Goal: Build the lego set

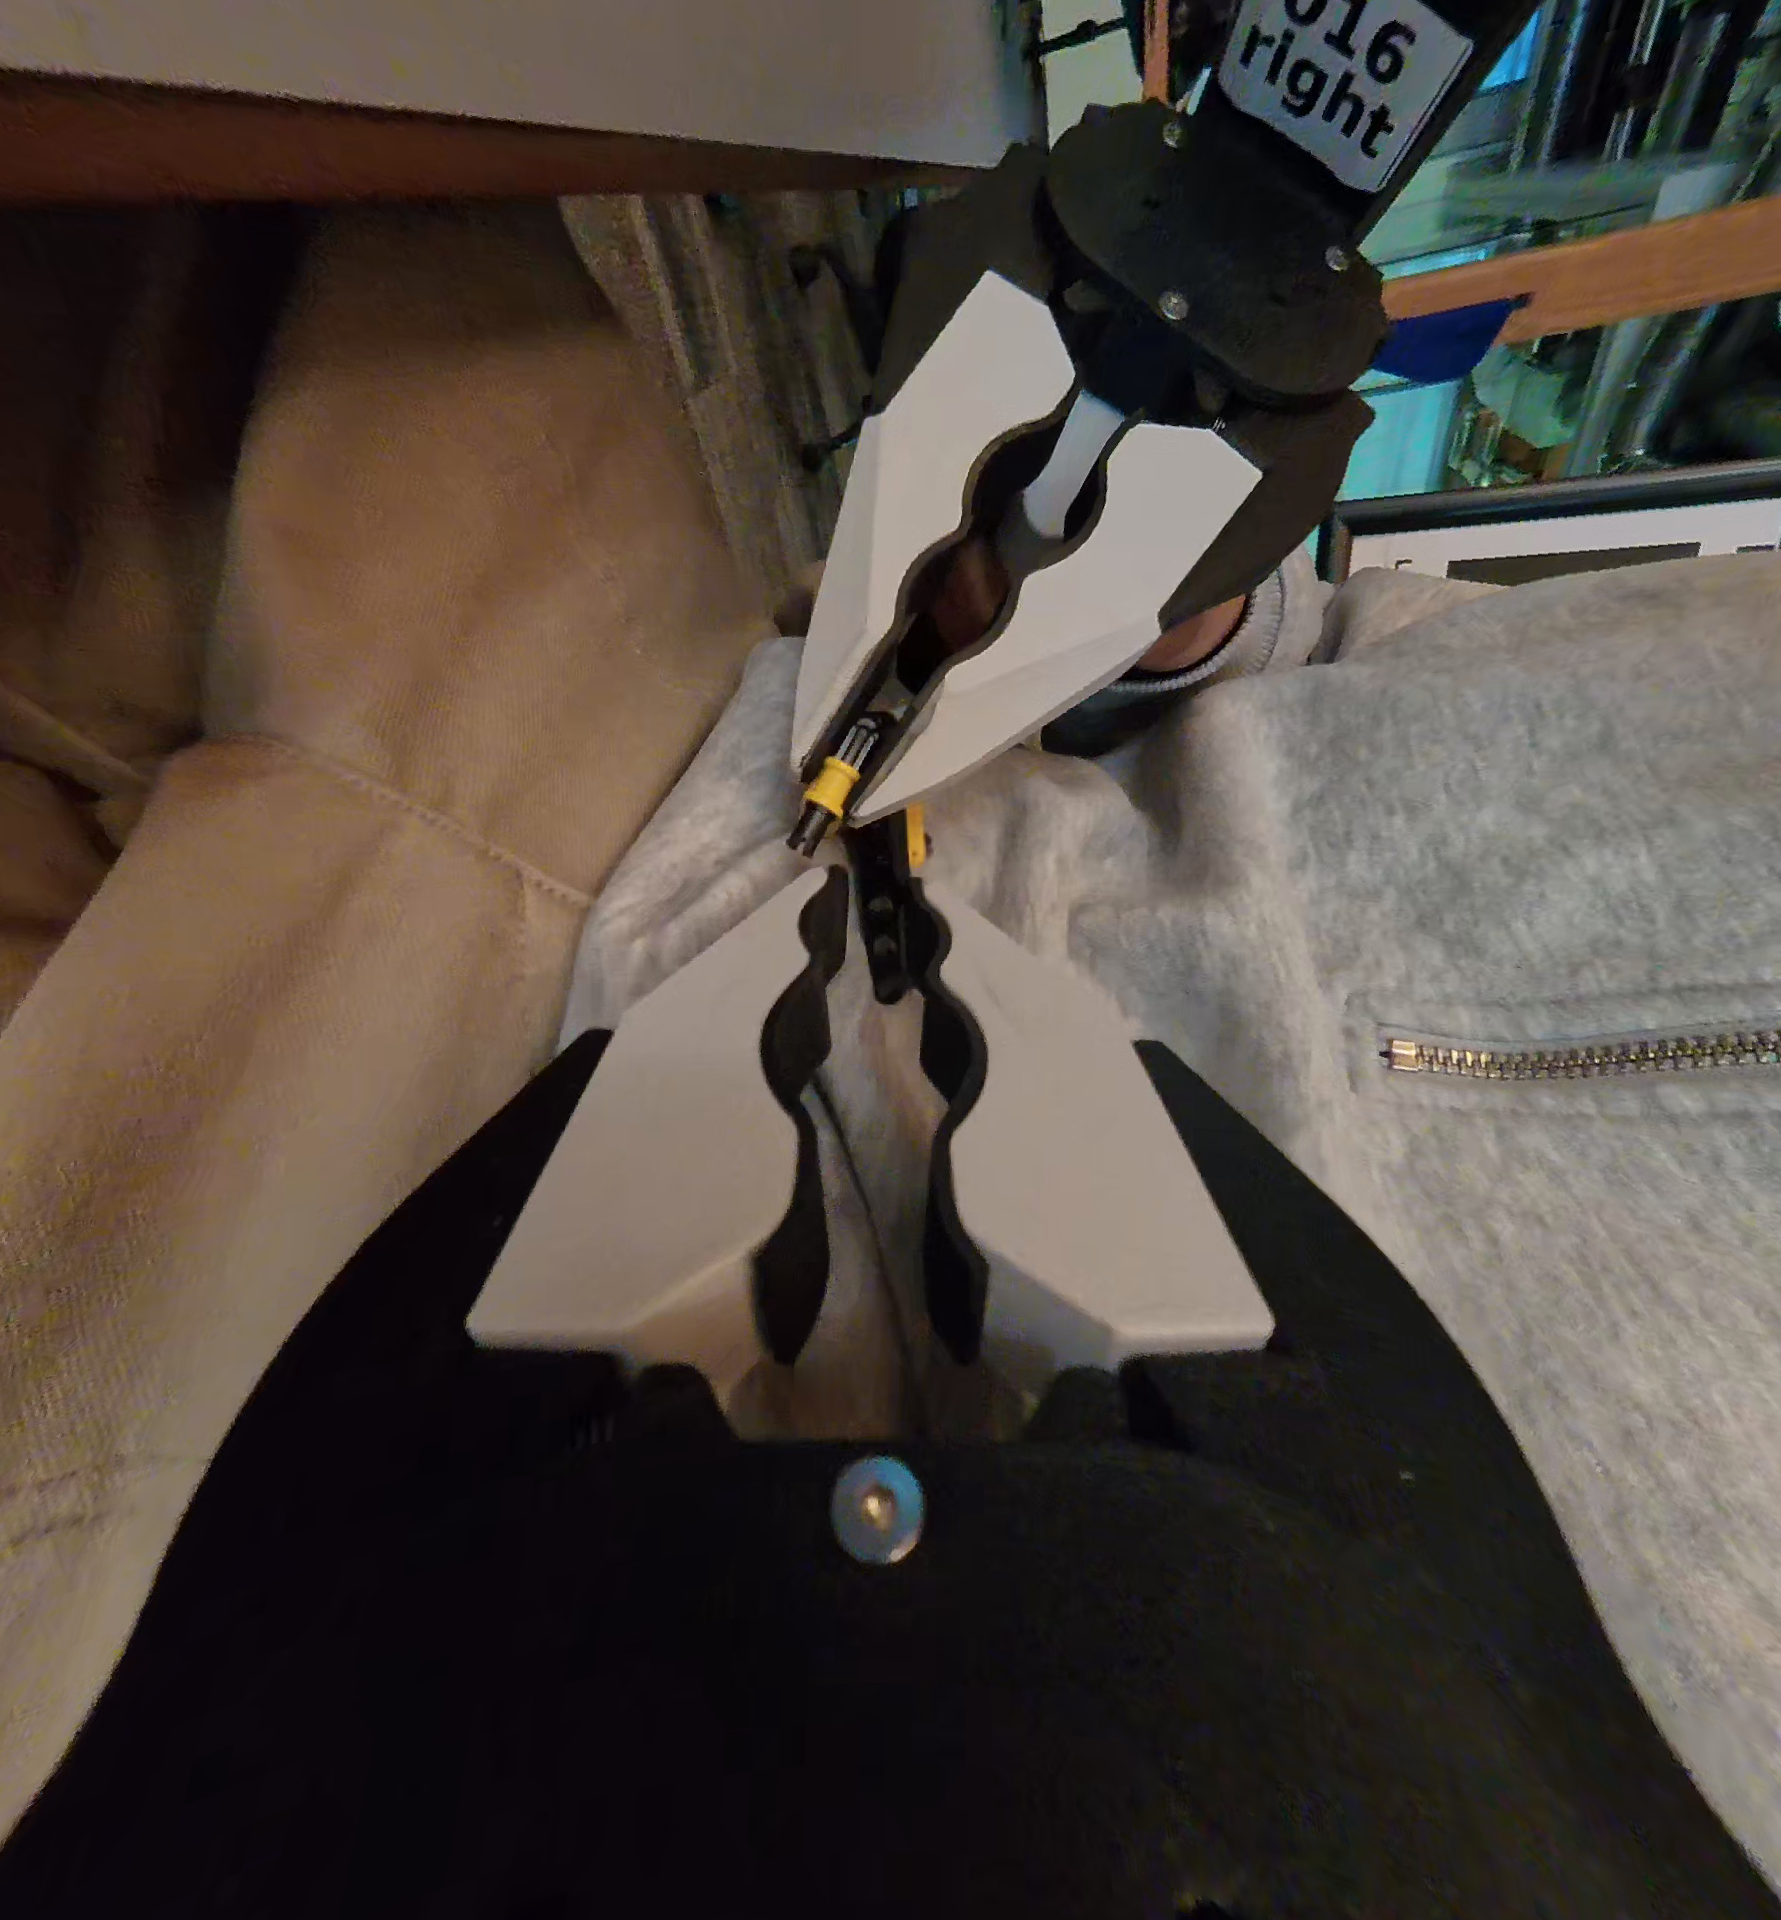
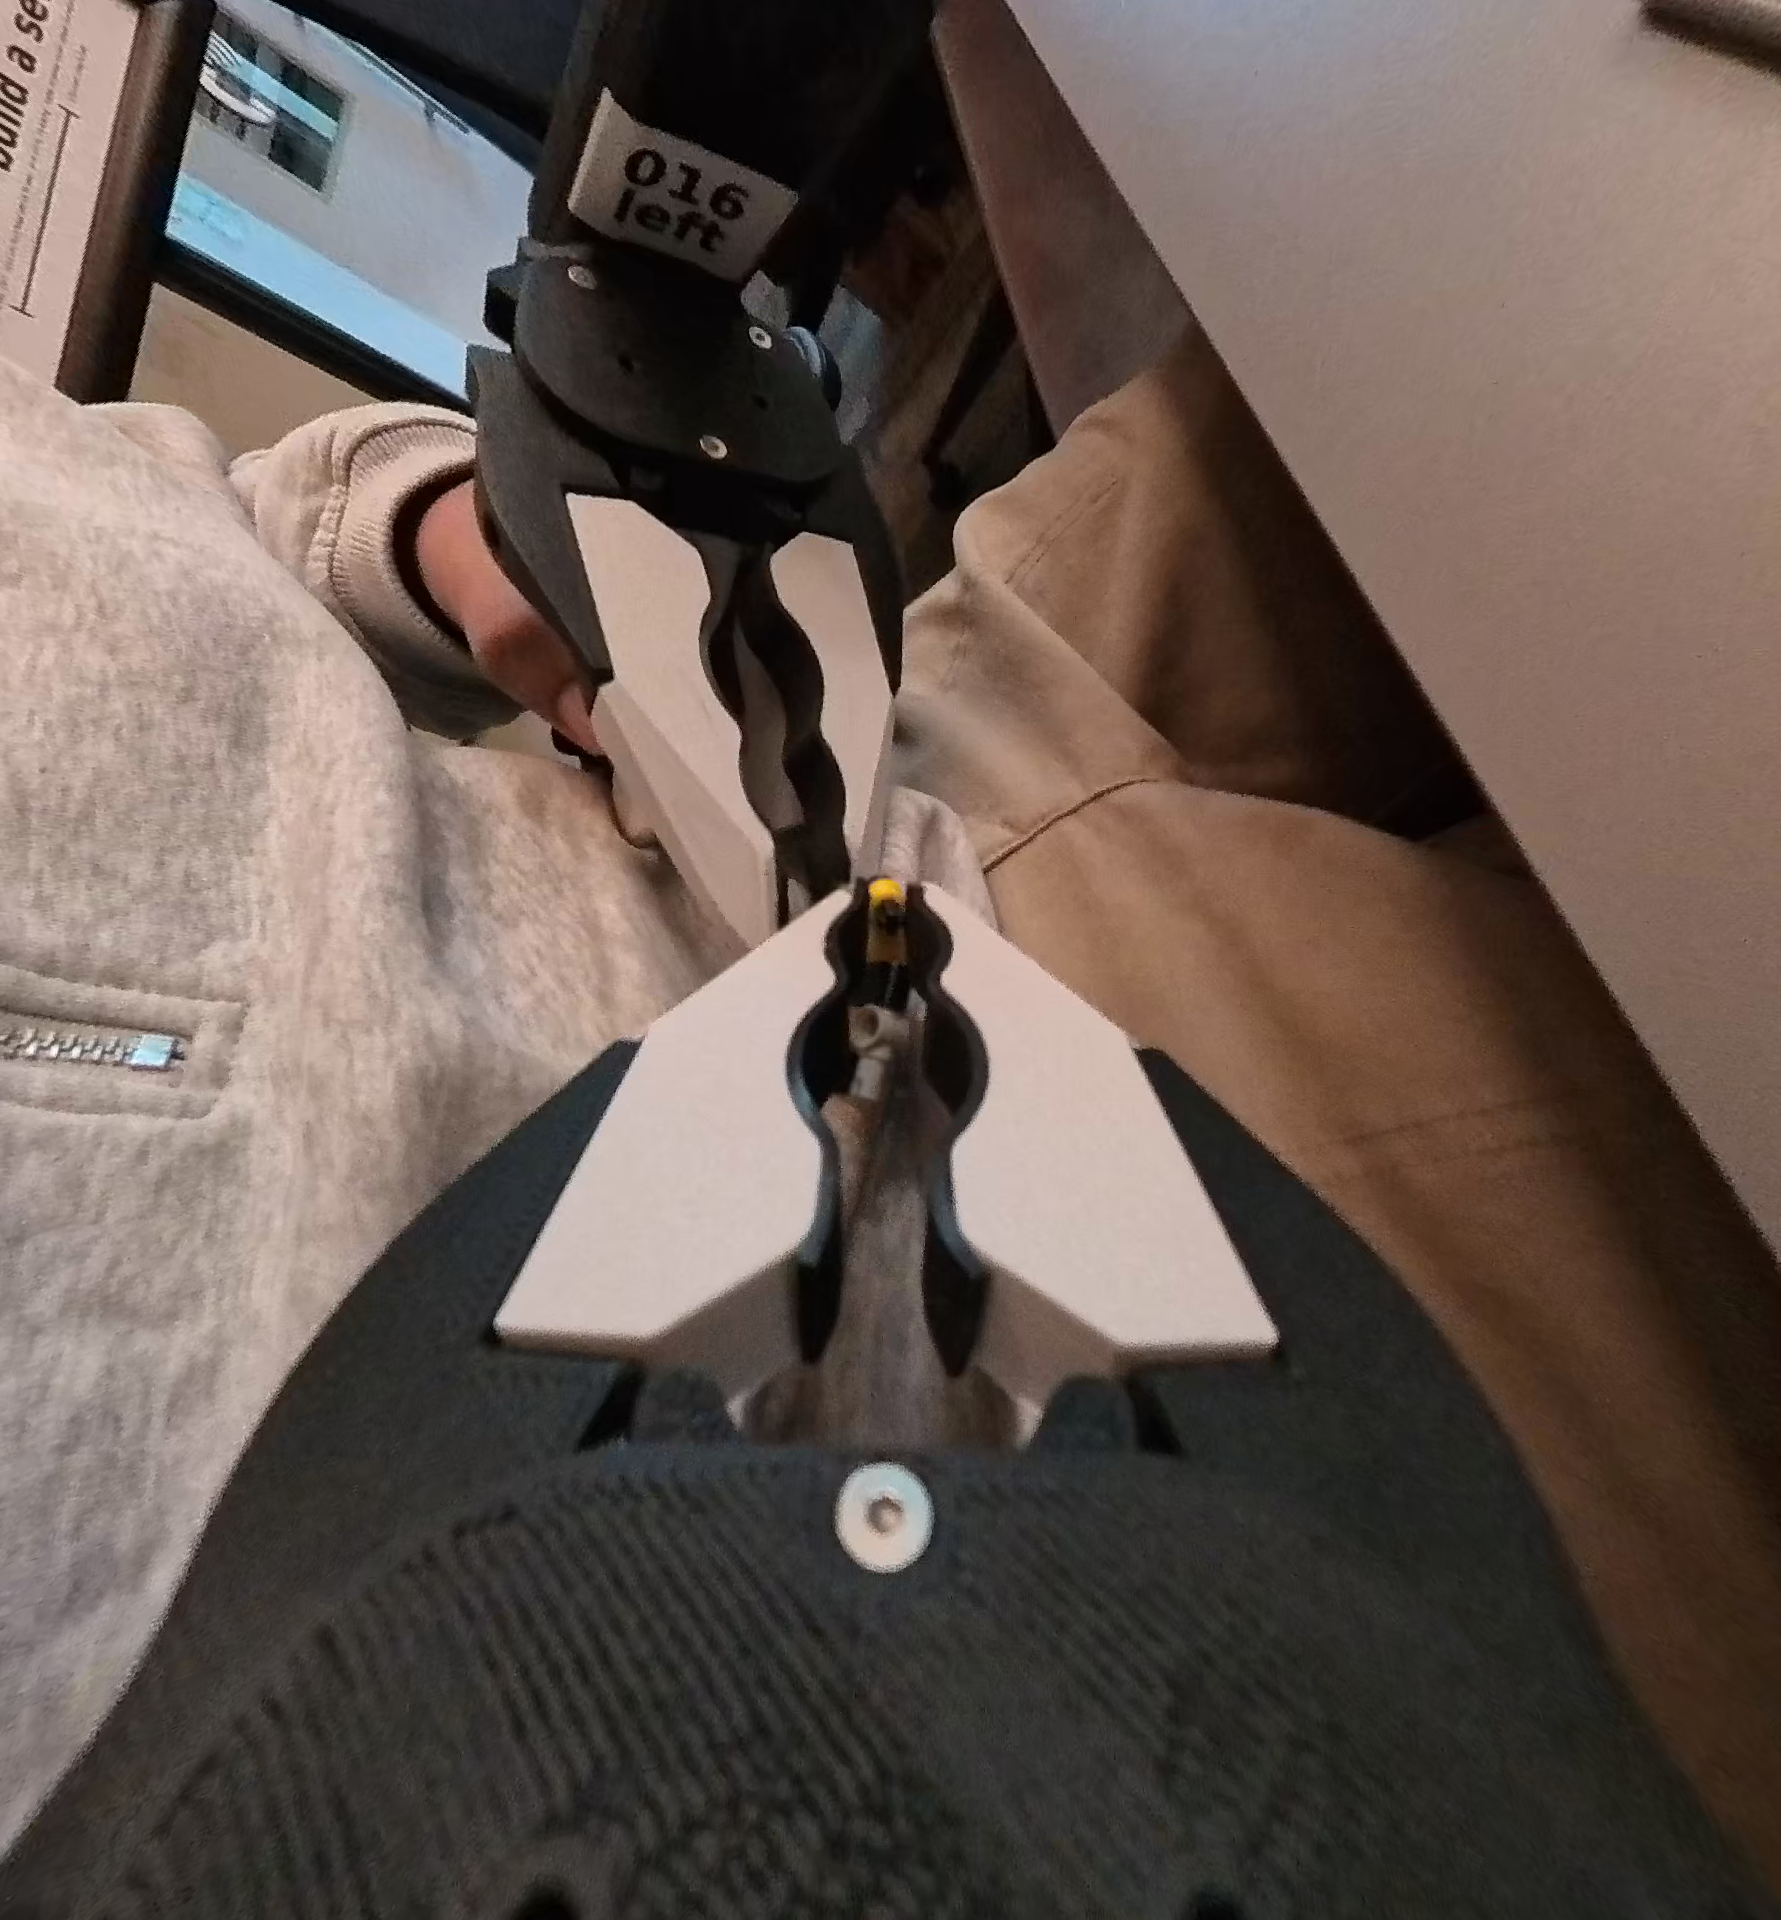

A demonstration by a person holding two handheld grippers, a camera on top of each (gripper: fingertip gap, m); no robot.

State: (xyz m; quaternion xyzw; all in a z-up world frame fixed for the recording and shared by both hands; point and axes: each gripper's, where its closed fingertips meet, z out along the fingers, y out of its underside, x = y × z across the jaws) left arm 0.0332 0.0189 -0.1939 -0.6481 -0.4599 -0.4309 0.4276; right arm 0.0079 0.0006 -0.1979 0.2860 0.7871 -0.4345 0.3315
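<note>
- Left wrist view: the left tool (image 1: pixel 870 914) pinches a black lego beam (image 1: pixel 881 935), tip to tip with the right tool (image 1: pixel 844 805), above a lap in a grey sweatshirt (image 1: pixel 1488 1143); misalignment could jam the joint.
- Right wrist view: the right tool (image 2: pixel 886 894) is pressed onto a yellow-collared pin (image 2: pixel 884 920); a shallow grip could let it pop out and vanish into clothing.

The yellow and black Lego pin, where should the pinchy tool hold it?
Hold the yellow and black pin by its yellow collar, squeezing from both sides across its length, as the right gripper does now. That probably works best because the black tip pokes out free past the fingers, ready to push into the black piece in the left gripper.
</note>
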